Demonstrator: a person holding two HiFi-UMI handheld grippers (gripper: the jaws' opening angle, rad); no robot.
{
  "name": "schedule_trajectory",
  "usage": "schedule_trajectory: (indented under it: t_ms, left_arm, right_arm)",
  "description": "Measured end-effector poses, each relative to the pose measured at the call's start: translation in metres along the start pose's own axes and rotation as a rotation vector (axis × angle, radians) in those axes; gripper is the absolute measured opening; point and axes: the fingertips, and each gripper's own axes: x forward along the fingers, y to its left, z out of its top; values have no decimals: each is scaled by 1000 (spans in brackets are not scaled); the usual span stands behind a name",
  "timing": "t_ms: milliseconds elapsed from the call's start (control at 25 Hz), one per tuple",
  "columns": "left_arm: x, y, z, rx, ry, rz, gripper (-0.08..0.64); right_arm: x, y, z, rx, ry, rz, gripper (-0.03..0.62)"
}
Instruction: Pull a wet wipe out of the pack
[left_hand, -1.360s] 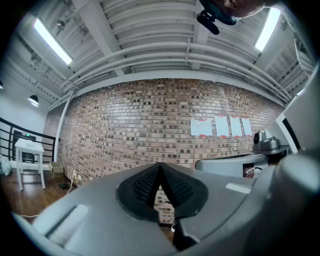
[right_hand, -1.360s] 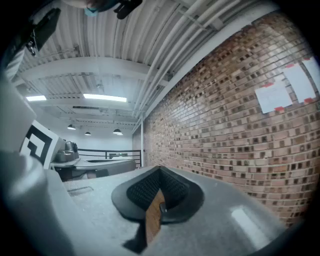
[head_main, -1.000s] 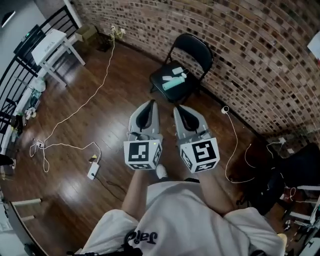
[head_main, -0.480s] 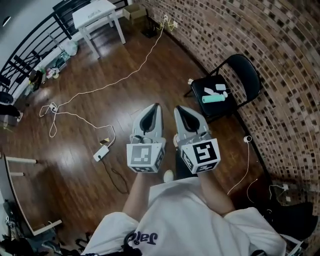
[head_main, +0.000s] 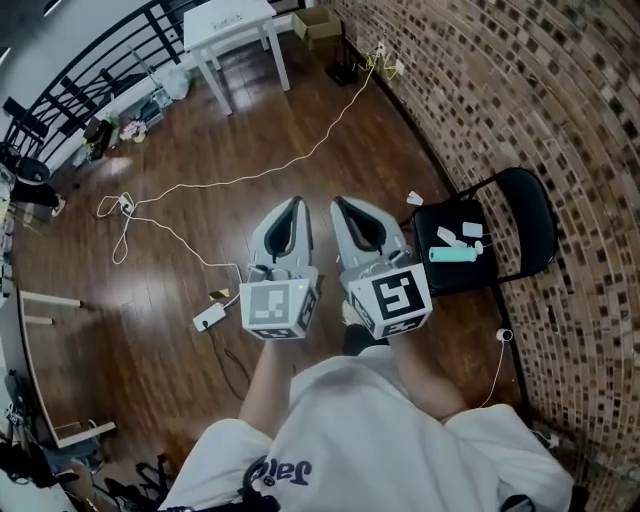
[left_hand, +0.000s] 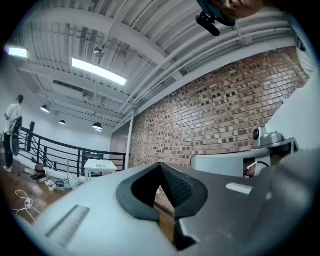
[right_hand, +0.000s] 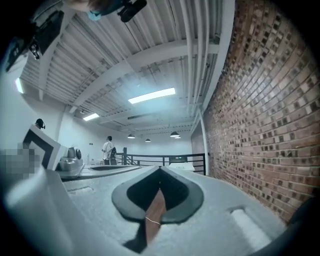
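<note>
well behind left gripper (head_main: 297, 201) and right gripper (head_main: 338, 201), illegible shirt script (head_main: 285, 472)

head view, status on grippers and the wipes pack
Left gripper and right gripper shut, empty. Small items on black chair, untouched; pack not told apart. Nothing seen in the way.

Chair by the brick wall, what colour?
Black; the chair shows best in the head view.

Head cam steep down; gripper views level, sharing brick wall (head_main: 520, 90).
</note>
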Motion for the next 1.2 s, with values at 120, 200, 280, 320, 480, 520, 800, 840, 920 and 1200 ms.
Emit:
schedule_trajectory:
  t_ms: [120,200,280,320,480,520,800,840,920,1200]
  left_arm:
    - [44,13,8,20,-8,41,15]
    - [63,26,12,18,-9,80,15]
    - [77,46,17,8,-8,127,15]
    - [82,57,20,9,-10,155,15]
    - [96,107,22,19,-23,246,15]
    - [103,118,21,22,-25,253,15]
    - [162,221,1,14,-13,302,15]
    - [174,237,1,8,-18,302,15]
    - [202,271,5,-1,-22,303,15]
    - [302,384,29,11,-2,250,15]
  right_arm:
    - [39,-32,7,11,-5,46,-9]
    - [64,-48,13,27,-16,75,-9]
    - [89,-56,22,49,-32,110,-9]
    - [101,-55,26,49,-36,136,-9]
    - [150,-41,27,1,-38,219,-9]
    - [164,-40,23,3,-33,225,-9]
    - [273,-42,-14,11,32,252,-9]
    - [293,-45,-14,7,34,248,-9]
    - [334,-51,-11,0,35,243,-9]
    - [495,-50,7,-11,17,232,-9]
